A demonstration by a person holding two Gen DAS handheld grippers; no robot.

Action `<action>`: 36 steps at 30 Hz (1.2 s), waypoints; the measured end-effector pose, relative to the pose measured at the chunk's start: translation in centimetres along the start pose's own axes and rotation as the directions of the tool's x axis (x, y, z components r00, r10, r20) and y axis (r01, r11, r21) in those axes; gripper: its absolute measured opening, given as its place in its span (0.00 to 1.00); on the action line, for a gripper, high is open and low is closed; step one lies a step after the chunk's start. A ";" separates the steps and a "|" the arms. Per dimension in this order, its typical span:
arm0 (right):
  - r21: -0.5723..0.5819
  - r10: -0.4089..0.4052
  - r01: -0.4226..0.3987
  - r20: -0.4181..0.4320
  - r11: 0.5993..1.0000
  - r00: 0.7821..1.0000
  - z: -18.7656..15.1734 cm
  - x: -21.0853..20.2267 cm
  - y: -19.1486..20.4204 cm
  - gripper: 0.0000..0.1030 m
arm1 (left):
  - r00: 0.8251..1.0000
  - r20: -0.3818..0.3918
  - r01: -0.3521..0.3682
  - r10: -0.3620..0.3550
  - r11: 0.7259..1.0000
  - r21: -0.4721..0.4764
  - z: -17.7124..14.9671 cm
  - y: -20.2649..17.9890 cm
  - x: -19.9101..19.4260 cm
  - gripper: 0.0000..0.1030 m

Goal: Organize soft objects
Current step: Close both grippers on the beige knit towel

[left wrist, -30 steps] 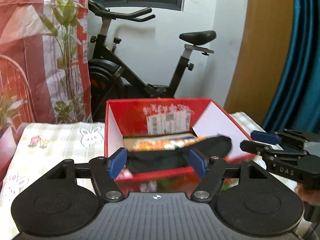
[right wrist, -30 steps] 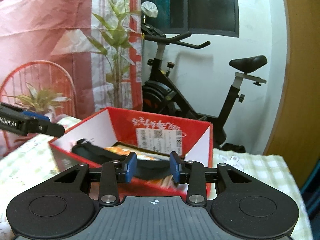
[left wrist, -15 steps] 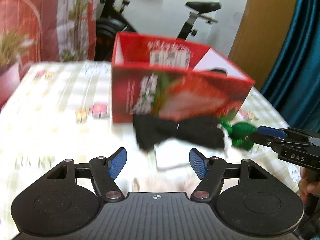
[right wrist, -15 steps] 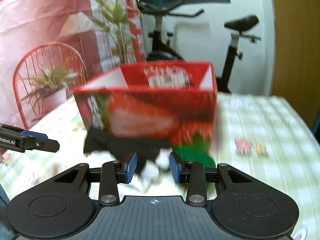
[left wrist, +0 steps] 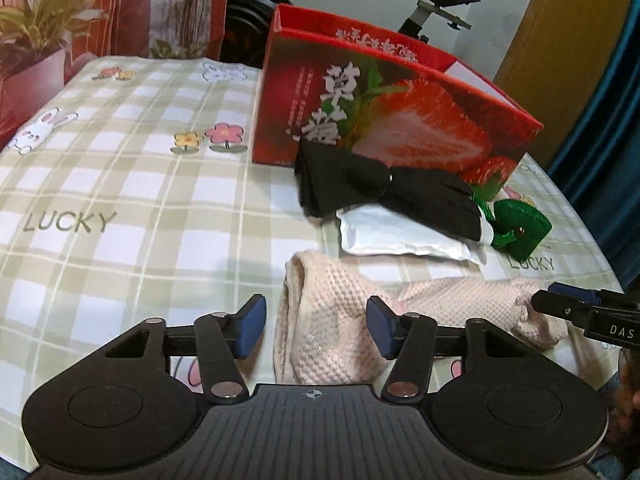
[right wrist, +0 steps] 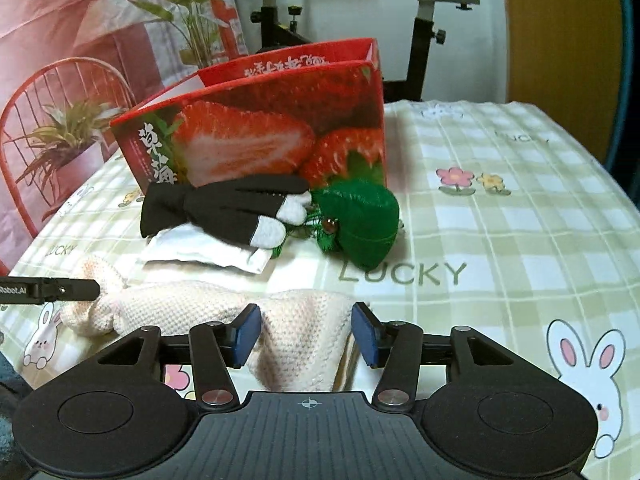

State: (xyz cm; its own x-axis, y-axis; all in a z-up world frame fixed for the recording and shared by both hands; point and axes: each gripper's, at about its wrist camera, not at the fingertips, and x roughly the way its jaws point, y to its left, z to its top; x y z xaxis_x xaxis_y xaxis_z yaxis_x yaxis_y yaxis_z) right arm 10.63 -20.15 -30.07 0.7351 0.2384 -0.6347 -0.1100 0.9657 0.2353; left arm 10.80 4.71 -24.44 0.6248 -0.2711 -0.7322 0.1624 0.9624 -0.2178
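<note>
A pink knitted cloth [left wrist: 460, 300] [right wrist: 192, 308] lies flat at the near side of the table. My left gripper [left wrist: 316, 326] straddles one end of it; its jaws are closing and the left pad still stands clear of the knit. My right gripper [right wrist: 306, 334] straddles the other end; its jaws are opening, with gaps beside the pads. Behind the cloth lie black socks with white toes [left wrist: 380, 196] [right wrist: 224, 208] on a white pouch [left wrist: 400, 236] [right wrist: 200, 252], next to a green knitted pouch [left wrist: 520, 228] [right wrist: 360, 216]. The red strawberry box [left wrist: 400, 120] [right wrist: 260, 128] stands behind them.
A checked tablecloth [left wrist: 120, 200] with rabbits and flowers covers the table. Off its far edge stand a potted plant [left wrist: 36, 40], a red wire chair [right wrist: 60, 92] and an exercise bike [right wrist: 420, 20]. A blue curtain [left wrist: 600, 100] hangs at the right.
Both grippers came down and back from over the open box to the near part of the table. The pink cloth now lies between both pairs of jaws. Left jaws narrowed, right jaws widened.
</note>
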 end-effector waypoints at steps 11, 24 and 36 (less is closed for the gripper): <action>-0.017 0.016 -0.016 -0.003 1.000 1.000 -0.4 0.8 0.2 0.49 | 1.000 -0.003 0.024 -0.024 1.000 -0.016 -0.7 0.0 0.6 0.52; -0.014 0.064 -0.064 -0.010 0.998 0.998 -0.5 0.9 0.6 0.26 | 0.999 -0.003 0.037 -0.037 0.999 -0.015 -0.8 0.0 0.6 0.46; -0.060 0.134 -0.134 -0.005 0.989 0.991 -0.5 0.8 1.7 0.19 | 0.996 0.008 0.087 -0.087 0.996 0.026 -1.0 -0.7 0.2 0.20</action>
State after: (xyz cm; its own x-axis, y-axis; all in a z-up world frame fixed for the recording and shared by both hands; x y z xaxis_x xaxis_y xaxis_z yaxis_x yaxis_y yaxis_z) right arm 10.69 -18.30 -30.50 0.7101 0.3662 -0.6013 -0.2474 0.9294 0.2738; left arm 10.11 3.92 -25.08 0.6145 -0.3537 -0.7052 0.2359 0.9354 -0.2636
